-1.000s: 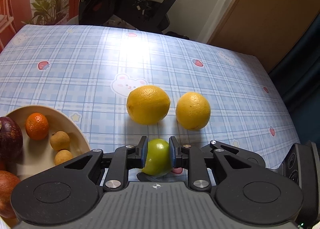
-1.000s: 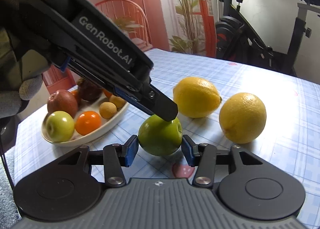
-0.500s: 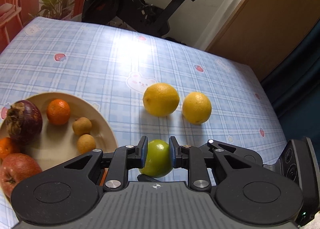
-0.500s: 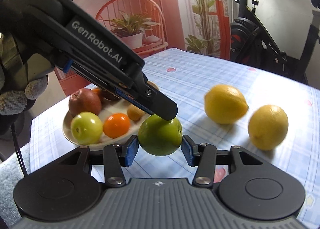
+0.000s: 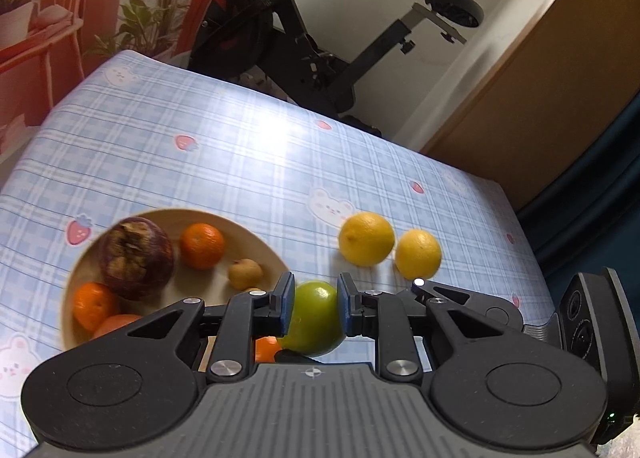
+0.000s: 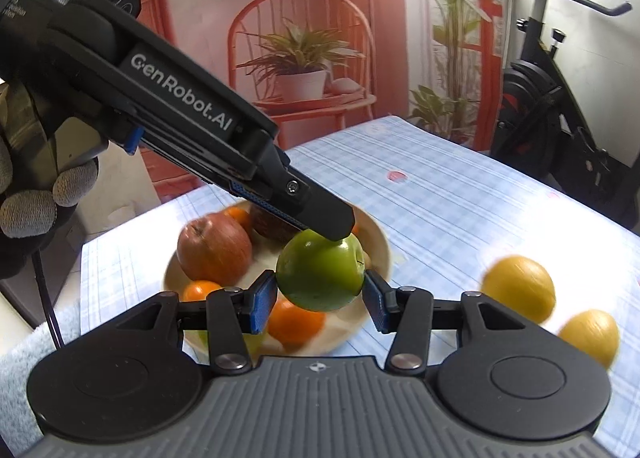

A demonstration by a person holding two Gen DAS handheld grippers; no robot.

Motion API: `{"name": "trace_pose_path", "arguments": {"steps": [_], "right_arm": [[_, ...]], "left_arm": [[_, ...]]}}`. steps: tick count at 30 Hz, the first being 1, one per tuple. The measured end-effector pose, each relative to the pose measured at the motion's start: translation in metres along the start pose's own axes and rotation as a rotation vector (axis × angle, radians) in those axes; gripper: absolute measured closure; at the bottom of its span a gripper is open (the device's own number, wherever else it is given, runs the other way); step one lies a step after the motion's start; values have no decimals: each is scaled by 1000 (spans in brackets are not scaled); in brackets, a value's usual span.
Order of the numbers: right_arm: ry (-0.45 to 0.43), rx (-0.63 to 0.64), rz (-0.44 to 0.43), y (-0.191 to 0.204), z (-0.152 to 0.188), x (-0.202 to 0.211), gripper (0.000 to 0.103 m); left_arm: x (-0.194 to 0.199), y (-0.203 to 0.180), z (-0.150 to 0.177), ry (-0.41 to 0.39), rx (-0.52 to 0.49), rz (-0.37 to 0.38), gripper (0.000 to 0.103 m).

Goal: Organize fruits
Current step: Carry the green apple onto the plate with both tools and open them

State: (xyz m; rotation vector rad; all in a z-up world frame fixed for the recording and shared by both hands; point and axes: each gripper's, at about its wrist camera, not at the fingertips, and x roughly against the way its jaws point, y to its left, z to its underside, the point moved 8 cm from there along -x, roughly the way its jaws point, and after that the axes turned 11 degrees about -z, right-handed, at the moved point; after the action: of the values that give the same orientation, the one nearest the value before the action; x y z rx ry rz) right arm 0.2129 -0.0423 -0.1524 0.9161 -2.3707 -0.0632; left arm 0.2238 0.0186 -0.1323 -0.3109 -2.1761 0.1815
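My left gripper (image 5: 313, 308) is shut on a green apple (image 5: 314, 317) and holds it in the air at the right rim of the beige fruit plate (image 5: 168, 290). In the right wrist view the same apple (image 6: 320, 274) sits between my right gripper's (image 6: 320, 300) blue pads, which touch its sides; the left gripper's fingers (image 6: 320, 214) press it from above. The plate (image 6: 376, 242) holds a red apple (image 6: 214, 248), oranges (image 5: 201, 245), a dark purple fruit (image 5: 136, 256) and small brown fruits (image 5: 245, 273). Two lemons (image 5: 366, 238) lie on the table to the right.
The table has a blue checked cloth (image 5: 224, 162) with bear and strawberry prints. An exercise bike (image 5: 304, 42) stands behind the far edge. A red chair with potted plants (image 6: 304, 70) stands past the left side. A wooden cabinet (image 5: 540, 78) is at the right.
Both grippers have lifted the green apple and carried it left, from beside the lemons to the plate's edge. The lemons have stayed on the table.
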Motion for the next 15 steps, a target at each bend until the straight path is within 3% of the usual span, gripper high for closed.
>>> {"name": "trace_pose_path", "arguments": {"steps": [9, 15], "right_arm": [[102, 12, -38, 9, -13, -50, 53], [128, 13, 5, 5, -12, -71, 53]], "left_arm": [[-8, 44, 0, -4, 64, -47, 79], [-10, 64, -4, -20, 100, -63, 79]]}}
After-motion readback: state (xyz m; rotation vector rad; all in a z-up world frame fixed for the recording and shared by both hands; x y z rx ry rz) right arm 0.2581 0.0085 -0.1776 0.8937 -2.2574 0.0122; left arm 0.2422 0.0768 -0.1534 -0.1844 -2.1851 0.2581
